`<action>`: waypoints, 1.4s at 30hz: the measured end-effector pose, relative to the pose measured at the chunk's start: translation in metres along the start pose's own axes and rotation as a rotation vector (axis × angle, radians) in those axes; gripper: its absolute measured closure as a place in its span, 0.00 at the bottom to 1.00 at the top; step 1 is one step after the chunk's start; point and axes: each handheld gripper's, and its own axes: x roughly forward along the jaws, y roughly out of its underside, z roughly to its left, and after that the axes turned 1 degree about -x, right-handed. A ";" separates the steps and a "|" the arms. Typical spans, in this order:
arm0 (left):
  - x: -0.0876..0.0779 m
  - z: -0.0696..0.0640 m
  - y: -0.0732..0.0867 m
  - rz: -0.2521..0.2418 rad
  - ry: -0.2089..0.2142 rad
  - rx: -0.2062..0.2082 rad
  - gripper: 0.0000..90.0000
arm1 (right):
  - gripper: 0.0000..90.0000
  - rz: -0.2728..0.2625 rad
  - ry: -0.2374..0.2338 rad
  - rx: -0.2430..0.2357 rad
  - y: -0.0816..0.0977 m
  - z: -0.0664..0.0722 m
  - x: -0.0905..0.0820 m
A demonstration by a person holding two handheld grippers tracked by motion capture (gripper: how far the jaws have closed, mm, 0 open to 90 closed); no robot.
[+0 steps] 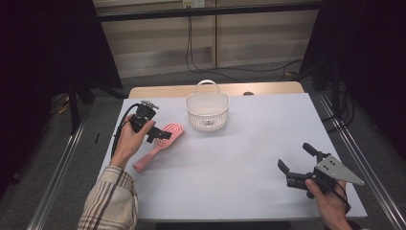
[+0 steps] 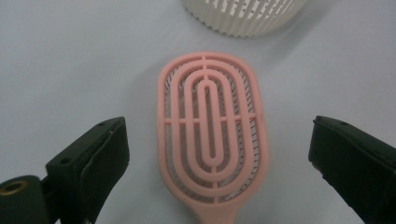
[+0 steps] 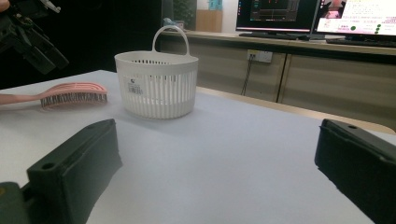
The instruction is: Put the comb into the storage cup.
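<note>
A pink hairbrush (image 1: 168, 134) lies bristles down on the white table, left of centre, its handle pointing toward the person. In the left gripper view the brush head (image 2: 212, 126) sits between the two black jaws, which stand wide apart and do not touch it. My left gripper (image 1: 158, 134) (image 2: 217, 135) hovers open just over the head. Behind the brush stands a white slotted basket (image 1: 207, 112) (image 2: 243, 18) (image 3: 156, 88) with a handle, nothing visible inside it. At the front right my right gripper (image 1: 295, 156) (image 3: 217, 140) is open and holds nothing, pointing toward the basket.
A white sheet (image 1: 239, 158) covers the table; its wooden back edge (image 1: 167, 91) shows behind the basket. Metal rails (image 1: 62, 163) run along both sides. The right gripper view has the brush (image 3: 74, 95), the left gripper (image 3: 32, 42) above it, and monitors (image 3: 280, 14) far behind.
</note>
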 end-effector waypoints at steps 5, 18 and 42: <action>0.004 0.002 -0.001 0.033 -0.002 -0.002 0.05 | 0.00 -0.002 -0.003 0.000 0.000 0.000 0.000; 0.018 0.002 -0.003 0.125 0.012 0.004 0.05 | 0.00 0.005 -0.001 -0.009 0.000 0.000 0.000; 0.038 0.004 -0.003 0.216 -0.002 0.021 0.07 | 0.00 -0.003 0.001 -0.010 0.000 -0.001 -0.001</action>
